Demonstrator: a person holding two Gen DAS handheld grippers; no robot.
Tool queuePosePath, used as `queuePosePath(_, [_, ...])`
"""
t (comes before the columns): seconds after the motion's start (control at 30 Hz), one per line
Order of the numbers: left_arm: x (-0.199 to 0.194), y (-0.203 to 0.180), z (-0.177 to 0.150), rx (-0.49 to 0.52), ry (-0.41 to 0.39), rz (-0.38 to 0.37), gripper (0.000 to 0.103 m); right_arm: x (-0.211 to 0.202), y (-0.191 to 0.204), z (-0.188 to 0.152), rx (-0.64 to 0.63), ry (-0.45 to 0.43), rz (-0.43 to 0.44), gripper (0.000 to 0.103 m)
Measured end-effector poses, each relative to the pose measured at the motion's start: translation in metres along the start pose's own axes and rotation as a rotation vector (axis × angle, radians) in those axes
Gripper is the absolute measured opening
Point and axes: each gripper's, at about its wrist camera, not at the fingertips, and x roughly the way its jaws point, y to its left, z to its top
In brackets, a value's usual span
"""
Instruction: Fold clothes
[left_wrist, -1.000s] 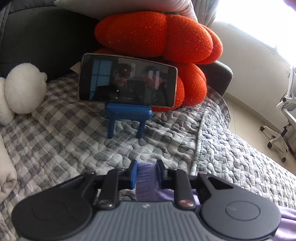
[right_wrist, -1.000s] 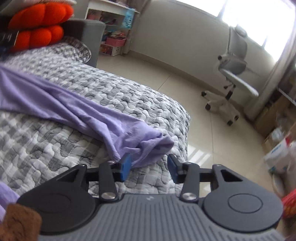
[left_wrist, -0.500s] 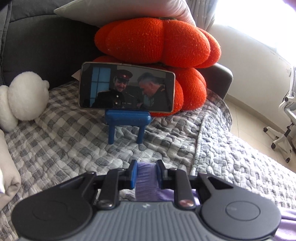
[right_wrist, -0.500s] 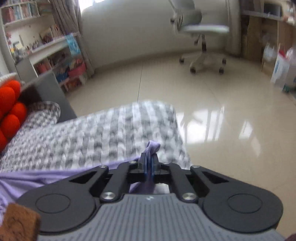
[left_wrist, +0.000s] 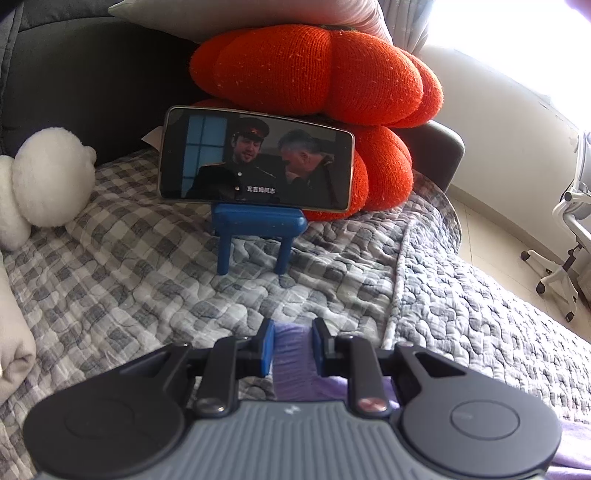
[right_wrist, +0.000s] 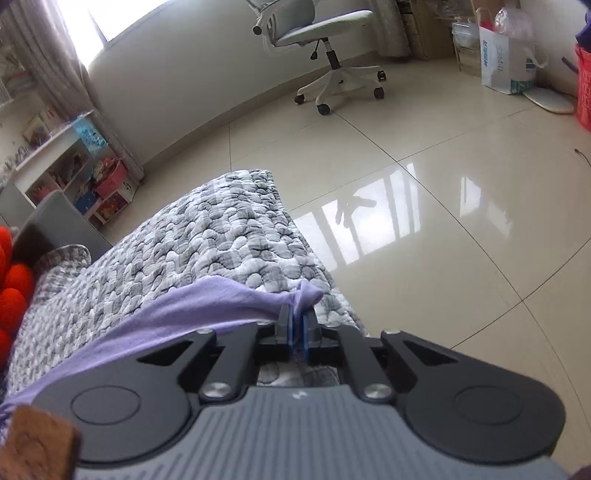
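Left gripper (left_wrist: 293, 345): jaws narrowly parted, clamping a fold of purple garment (left_wrist: 291, 354) | right gripper (right_wrist: 296, 328): jaws closed on pinched garment end (right_wrist: 221, 306); cloth stretched over grey quilt (right_wrist: 207, 243) near bed edge | phone (left_wrist: 255, 164) on blue stand (left_wrist: 258, 229) ahead

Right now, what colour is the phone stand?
Blue phone stand; clearest in the left wrist view.

Lilac garment (right_wrist: 177, 317) on a grey-and-white checked quilt (left_wrist: 122, 280). Black-and-grey left gripper (left_wrist: 293, 349) and right gripper (right_wrist: 296, 326), both with blue pads. Orange cushions (left_wrist: 314, 70); blue phone stand (left_wrist: 258, 229); white plush toy (left_wrist: 48, 181); cream glossy floor tiles (right_wrist: 443, 177).
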Motion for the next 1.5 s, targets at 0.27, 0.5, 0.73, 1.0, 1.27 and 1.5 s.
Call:
queuePosePath(0.27, [0.000, -0.004, -0.008, 0.006, 0.009, -0.024, 0.022, 0.007, -0.001, 0.014, 0.053, 0.041, 0.051, 0.007])
queuePosePath(0.5, [-0.007, -0.004, -0.016, 0.021, 0.001, -0.007, 0.022, 0.013, -0.002, 0.025, 0.100, 0.077, 0.095, 0.018])
queuePosePath(0.73, [-0.007, 0.001, -0.014, -0.007, -0.001, -0.001, 0.022, -0.007, 0.017, 0.035, 0.015, -0.020, 0.078, 0.005])
queuePosePath(1.0, [-0.022, -0.004, -0.007, -0.002, -0.055, -0.004, 0.022, -0.088, 0.044, 0.030, -0.134, -0.407, 0.059, 0.000])
queuePosePath(1.27, [-0.008, -0.001, -0.015, -0.022, -0.003, -0.002, 0.022, -0.041, -0.002, 0.001, 0.034, -0.114, 0.036, 0.007])
queuePosePath(1.5, [-0.007, -0.002, -0.015, -0.020, -0.001, -0.001, 0.022, -0.037, 0.014, 0.000, 0.013, -0.131, 0.031, 0.063])
